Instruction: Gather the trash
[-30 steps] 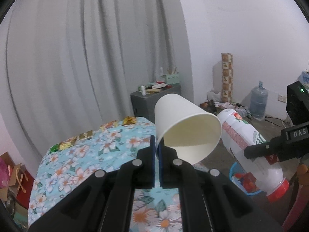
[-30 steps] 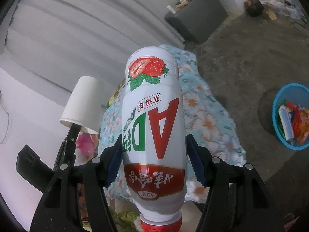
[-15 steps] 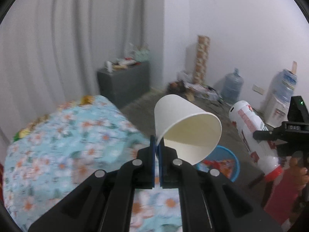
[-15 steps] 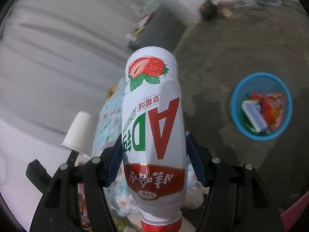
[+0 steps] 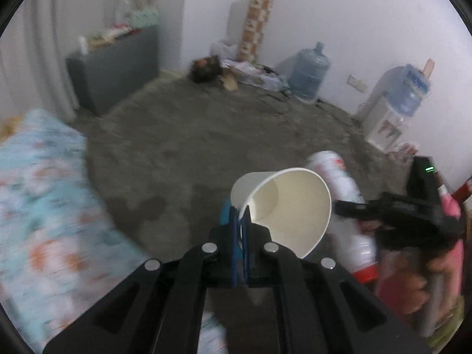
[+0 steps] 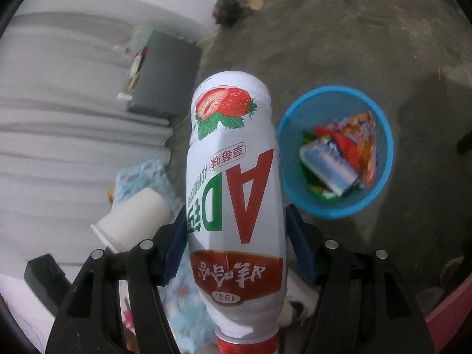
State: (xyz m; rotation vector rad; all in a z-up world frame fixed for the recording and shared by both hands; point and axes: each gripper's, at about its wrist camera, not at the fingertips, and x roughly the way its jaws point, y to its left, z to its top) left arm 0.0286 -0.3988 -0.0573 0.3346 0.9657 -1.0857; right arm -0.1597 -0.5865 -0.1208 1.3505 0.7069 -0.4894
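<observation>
My left gripper [image 5: 240,215] is shut on the rim of a white paper cup [image 5: 289,212], which lies tipped with its mouth toward the camera. In the right wrist view a white strawberry-drink bottle [image 6: 233,177] hangs cap down between the jaws of my right gripper [image 6: 236,227]. Those jaws are opening; the blue pads [image 6: 298,244] stand slightly off the bottle, which leans a little. Just right of the bottle, on the floor, sits a blue mesh basket [image 6: 383,135] with wrappers and a carton inside. The cup [image 6: 138,221] shows at the bottle's left.
A flowered cloth [image 5: 44,206] covers a table at the left. A grey cabinet [image 5: 112,67] stands by the curtain. Litter [image 5: 236,67], a water jug [image 5: 309,73] and a dispenser [image 5: 383,118] line the far wall. A person's hand in a pink sleeve [image 5: 442,265] holds the right gripper.
Both views swung down from the curtain and table toward the concrete floor. The basket came close beside the bottle. The right jaws widened and the bottle tilted slightly.
</observation>
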